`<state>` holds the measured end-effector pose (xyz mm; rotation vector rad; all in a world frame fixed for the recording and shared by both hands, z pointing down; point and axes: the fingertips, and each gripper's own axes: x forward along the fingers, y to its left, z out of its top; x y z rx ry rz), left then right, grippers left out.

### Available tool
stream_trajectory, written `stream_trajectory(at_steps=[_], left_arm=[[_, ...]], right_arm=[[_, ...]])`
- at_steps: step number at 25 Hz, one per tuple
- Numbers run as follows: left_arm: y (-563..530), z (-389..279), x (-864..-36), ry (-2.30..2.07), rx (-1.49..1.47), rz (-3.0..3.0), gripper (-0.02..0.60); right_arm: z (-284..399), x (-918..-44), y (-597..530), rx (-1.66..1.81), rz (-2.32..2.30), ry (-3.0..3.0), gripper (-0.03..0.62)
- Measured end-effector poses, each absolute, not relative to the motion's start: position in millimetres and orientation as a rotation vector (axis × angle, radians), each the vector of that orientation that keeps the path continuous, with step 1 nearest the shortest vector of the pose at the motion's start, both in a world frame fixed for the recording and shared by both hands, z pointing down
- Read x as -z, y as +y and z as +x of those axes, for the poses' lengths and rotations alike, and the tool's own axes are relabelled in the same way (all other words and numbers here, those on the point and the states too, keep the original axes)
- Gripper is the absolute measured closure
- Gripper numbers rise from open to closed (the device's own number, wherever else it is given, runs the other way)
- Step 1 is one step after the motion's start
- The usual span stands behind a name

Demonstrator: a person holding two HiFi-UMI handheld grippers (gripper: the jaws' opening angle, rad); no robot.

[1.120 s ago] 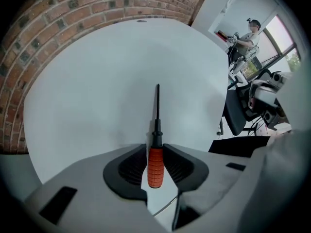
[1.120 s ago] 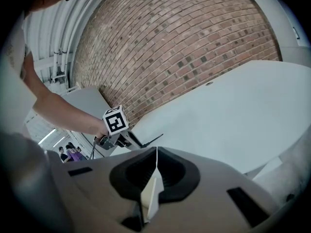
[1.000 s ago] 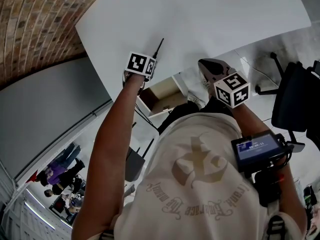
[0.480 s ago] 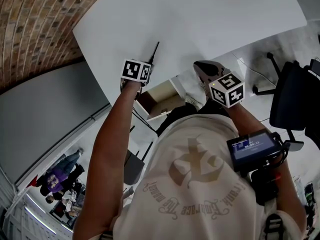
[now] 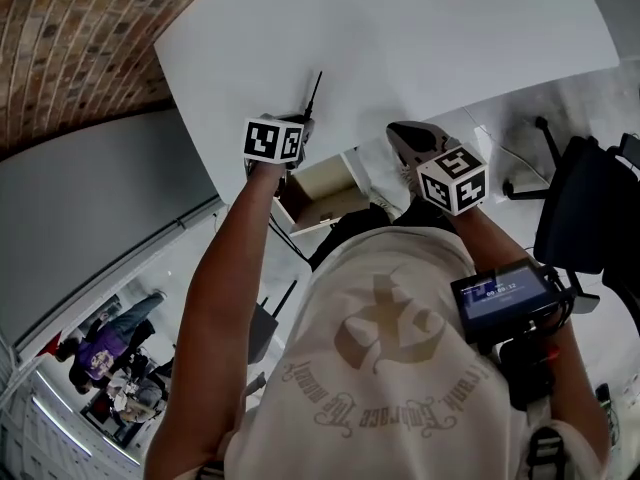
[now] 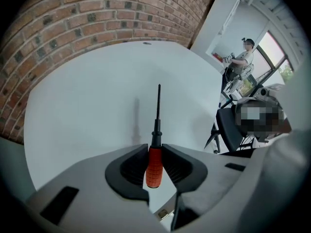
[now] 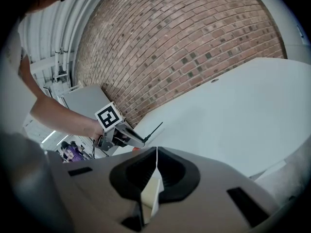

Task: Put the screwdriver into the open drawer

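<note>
The screwdriver [image 6: 154, 165] has an orange-red handle and a thin black shaft. My left gripper [image 6: 155, 152] is shut on the handle, with the shaft sticking out past the jaws over the white table [image 6: 97, 110]. In the head view the left gripper [image 5: 298, 128] hovers at the table's near edge, just above the open drawer [image 5: 322, 190], whose cream inside shows. The shaft [image 5: 314, 93] points away over the table. My right gripper [image 5: 398, 130] sits to the right of the drawer. Its jaws [image 7: 156, 152] are closed together with nothing seen gripped.
A brick wall [image 5: 80, 38] runs behind the table. A black office chair [image 5: 590, 208] stands at the right. A grey partition [image 5: 90, 228] is at the left, with people [image 5: 110, 358] beyond it. A small screen device [image 5: 500, 293] hangs on the person's chest.
The left gripper has tilted a little with the screwdriver in it and has hardly shifted. The right gripper has kept still.
</note>
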<state>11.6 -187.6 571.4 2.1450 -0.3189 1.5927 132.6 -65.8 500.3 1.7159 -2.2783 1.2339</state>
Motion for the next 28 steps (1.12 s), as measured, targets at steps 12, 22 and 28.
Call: stream_trajectory(at_steps=[12, 22, 28], left_arm=[[-191.1, 14.7, -527.0, -0.507, -1.274, 2.228, 0.483], [-202.7, 33.7, -509.9, -0.578, -1.068, 2.342, 0.483], [-198.7, 27.7, -502.5, -0.607, -1.003, 2.362, 0.483]], right_arm=[[109.3, -492.9, -71.3, -1.204, 1.59, -2.345, 0.571], [120.9, -491.5, -79.1, -1.109, 1.586, -2.343, 0.571], [116.3, -491.9, -80.0, -1.1, 1.555, -2.348, 0.571]])
